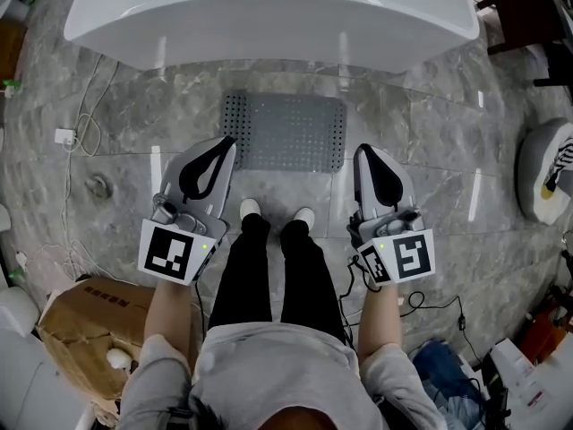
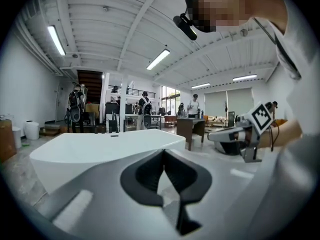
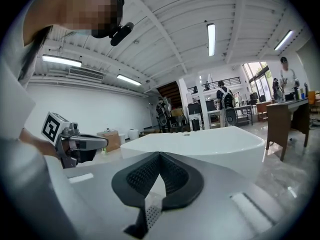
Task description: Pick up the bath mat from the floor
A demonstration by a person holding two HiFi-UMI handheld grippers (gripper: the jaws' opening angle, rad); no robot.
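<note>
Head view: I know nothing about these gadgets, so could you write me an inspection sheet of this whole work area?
Surface: grey marble floor, glossy.
Job's things: grey bath mat lies flat before the white bathtub, not picked up.
Clutter: open cardboard box at the person's left.
Grippers: left gripper and right gripper both shut, empty, over the mat's near corners.
Cables: white cable loops on the floor at left; black cable trails behind the right gripper.
Surroundings: people and a desk beyond the tub.
</note>
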